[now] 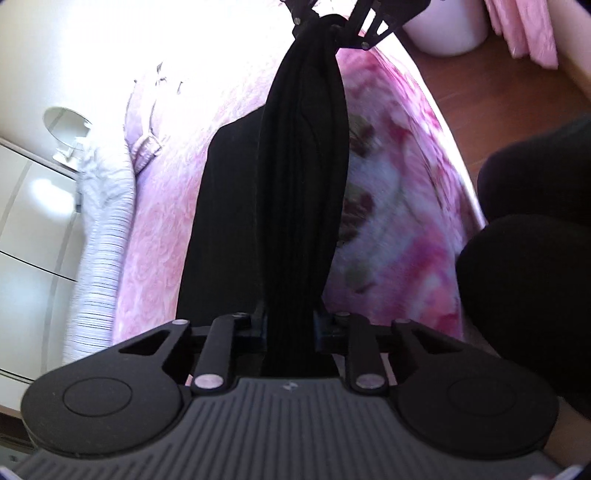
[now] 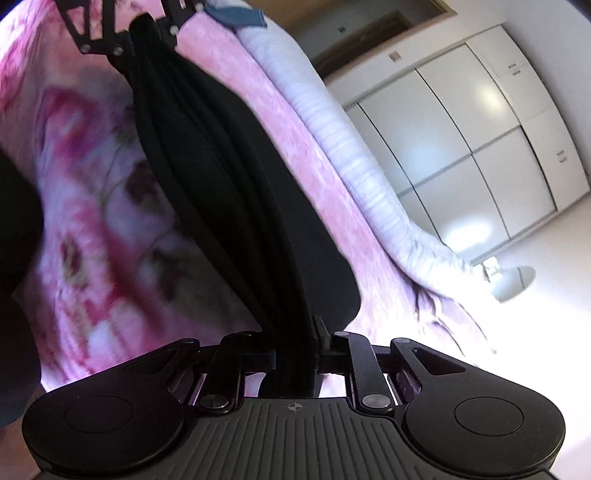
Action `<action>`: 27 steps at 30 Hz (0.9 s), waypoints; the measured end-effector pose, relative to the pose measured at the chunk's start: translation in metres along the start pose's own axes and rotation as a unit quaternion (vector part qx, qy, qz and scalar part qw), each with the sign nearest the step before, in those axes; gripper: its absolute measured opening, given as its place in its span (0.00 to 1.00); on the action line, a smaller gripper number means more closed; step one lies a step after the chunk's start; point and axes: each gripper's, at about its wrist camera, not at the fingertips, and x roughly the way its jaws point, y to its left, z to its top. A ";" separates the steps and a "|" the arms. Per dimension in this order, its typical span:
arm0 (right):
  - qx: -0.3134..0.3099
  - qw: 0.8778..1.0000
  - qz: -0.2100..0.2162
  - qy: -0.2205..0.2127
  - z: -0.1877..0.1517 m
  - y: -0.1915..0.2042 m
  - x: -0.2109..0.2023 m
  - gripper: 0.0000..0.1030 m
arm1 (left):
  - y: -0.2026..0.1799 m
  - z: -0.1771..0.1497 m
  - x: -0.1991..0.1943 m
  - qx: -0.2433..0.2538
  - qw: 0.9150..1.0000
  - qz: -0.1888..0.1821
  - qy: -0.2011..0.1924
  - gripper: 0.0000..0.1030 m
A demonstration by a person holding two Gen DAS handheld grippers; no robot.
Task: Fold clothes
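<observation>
Black garment (image 1: 303, 192), one, stretched between two clamped tongs (image 1: 290, 328), bedspread (image 1: 399, 236) blurred.

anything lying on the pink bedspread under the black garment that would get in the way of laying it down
Nothing visible does. The black garment is stretched between the left gripper and the right gripper, both shut on it. The pink bedspread below looks bare; a striped white blanket lies along its far edge, clear of the garment.

One black fabric garment (image 1: 295, 192); two black two-finger tools, left tool (image 1: 290, 328) and right tool (image 2: 295, 354). One bed with pink floral cover (image 1: 399, 229); one white-and-grey striped blanket (image 2: 332, 122). One white round pot (image 1: 443, 29); one white panelled wardrobe (image 2: 480, 147).
</observation>
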 end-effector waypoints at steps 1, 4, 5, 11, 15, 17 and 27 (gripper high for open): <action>-0.003 1.000 0.011 -0.004 0.003 -0.008 0.000 0.14 | 0.009 0.001 -0.001 -0.004 1.000 -0.011 0.001 0.18; -0.005 0.998 0.059 0.003 0.013 -0.033 0.002 0.13 | 0.033 0.009 -0.006 -0.008 0.999 -0.033 0.012 0.17; -0.003 0.997 0.077 0.008 0.017 -0.041 0.001 0.13 | 0.041 0.013 -0.009 -0.011 0.999 -0.040 0.017 0.17; 0.018 0.986 0.156 0.059 0.043 -0.112 -0.021 0.12 | 0.119 0.056 -0.044 -0.032 0.996 -0.078 0.038 0.16; 0.032 0.979 0.178 0.089 0.062 -0.178 -0.048 0.12 | 0.170 0.092 -0.067 -0.038 0.993 -0.110 0.021 0.16; 0.039 0.976 0.185 0.109 0.062 -0.210 -0.061 0.12 | 0.187 0.115 -0.068 -0.032 0.992 -0.121 0.004 0.16; 0.068 0.971 0.126 0.194 -0.040 -0.357 -0.091 0.12 | 0.262 0.298 0.034 0.027 0.989 -0.108 -0.094 0.16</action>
